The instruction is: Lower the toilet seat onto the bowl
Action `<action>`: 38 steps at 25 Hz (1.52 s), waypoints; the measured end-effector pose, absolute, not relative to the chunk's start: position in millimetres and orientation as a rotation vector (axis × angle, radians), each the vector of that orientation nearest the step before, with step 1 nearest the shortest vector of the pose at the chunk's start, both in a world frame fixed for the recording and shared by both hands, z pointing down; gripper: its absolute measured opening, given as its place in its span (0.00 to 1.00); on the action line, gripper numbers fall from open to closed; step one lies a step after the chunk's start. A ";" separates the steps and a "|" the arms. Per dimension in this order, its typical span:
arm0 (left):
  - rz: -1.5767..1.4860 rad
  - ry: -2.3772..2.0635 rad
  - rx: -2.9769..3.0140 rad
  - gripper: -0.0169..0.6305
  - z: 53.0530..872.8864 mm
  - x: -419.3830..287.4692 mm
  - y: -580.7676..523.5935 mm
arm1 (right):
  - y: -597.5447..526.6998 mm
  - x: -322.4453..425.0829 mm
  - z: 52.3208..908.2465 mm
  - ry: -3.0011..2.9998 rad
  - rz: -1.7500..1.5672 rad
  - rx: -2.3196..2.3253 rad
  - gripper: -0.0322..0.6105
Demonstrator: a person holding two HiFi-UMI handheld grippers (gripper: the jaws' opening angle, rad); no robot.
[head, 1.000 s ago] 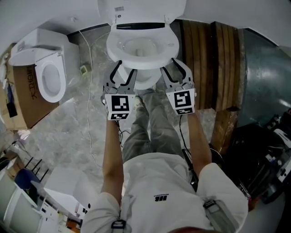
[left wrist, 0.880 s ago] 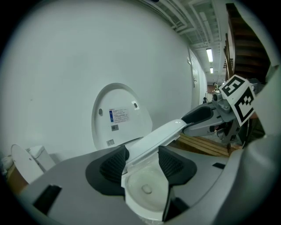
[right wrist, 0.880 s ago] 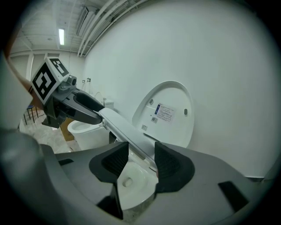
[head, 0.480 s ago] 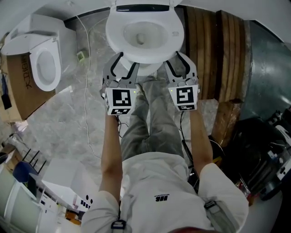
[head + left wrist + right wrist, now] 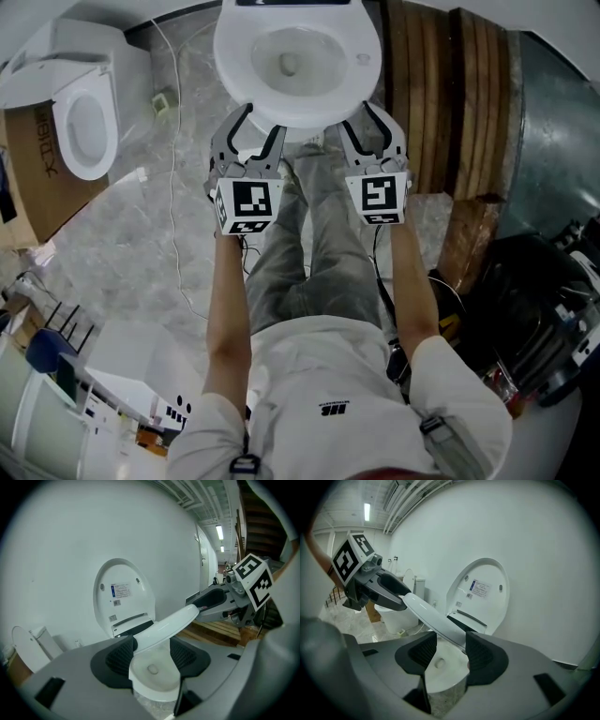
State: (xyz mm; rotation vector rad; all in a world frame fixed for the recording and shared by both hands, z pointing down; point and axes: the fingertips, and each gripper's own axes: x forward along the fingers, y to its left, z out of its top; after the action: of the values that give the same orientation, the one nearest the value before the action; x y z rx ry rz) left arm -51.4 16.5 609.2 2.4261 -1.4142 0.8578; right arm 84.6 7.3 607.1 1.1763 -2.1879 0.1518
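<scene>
The white toilet seat (image 5: pixel 362 62) hangs tilted above the bowl (image 5: pixel 153 673), with the lid (image 5: pixel 124 592) upright behind it. Both grippers are at the seat's front edge. My left gripper (image 5: pixel 262 122) has the seat rim (image 5: pixel 164 625) between its jaws, which have just been opening. The rim lies against one pad and a gap shows at the other. My right gripper (image 5: pixel 357 117) is shut on the rim (image 5: pixel 436 618) on the other side, both pads touching it. Each gripper view shows the other gripper at the seat's far end: the right gripper (image 5: pixel 220 604) and the left gripper (image 5: pixel 379 590).
A second white toilet (image 5: pixel 80 122) stands on a cardboard box (image 5: pixel 28 178) at the left. Wooden pallets (image 5: pixel 441 103) lean to the right of the bowl. A thin cable (image 5: pixel 173 187) runs over the marble floor. The person's legs (image 5: pixel 309 225) stand right in front of the bowl.
Both grippers have sunk with the seat's front edge. In the head view the toilet has slid toward the top edge and the lid has left the picture.
</scene>
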 end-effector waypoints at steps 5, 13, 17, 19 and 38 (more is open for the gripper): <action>0.889 -1.393 2.434 0.43 623.7 -48.4 28.2 | 19.4 87.9 621.9 -2.167 0.160 1.181 0.35; 0.941 -1.353 2.448 0.43 650.6 -48.6 44.8 | 36.7 85.2 651.4 -2.157 0.155 1.150 0.35; 0.983 -1.341 2.440 0.44 664.4 -48.0 53.5 | 43.3 85.9 663.0 -2.139 0.138 1.136 0.36; 1.000 -1.336 2.436 0.44 670.1 -47.5 57.3 | 46.5 86.3 668.1 -2.133 0.135 1.127 0.36; 1.177 -1.263 2.406 0.44 734.4 -44.9 88.0 | 75.5 90.2 730.6 -2.060 0.122 0.994 0.38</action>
State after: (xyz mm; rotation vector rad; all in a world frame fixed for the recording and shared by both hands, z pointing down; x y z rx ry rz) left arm -44.9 88.0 734.4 2.4065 -1.2625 1.1766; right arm 90.2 75.5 730.6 0.9941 -2.0604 0.1217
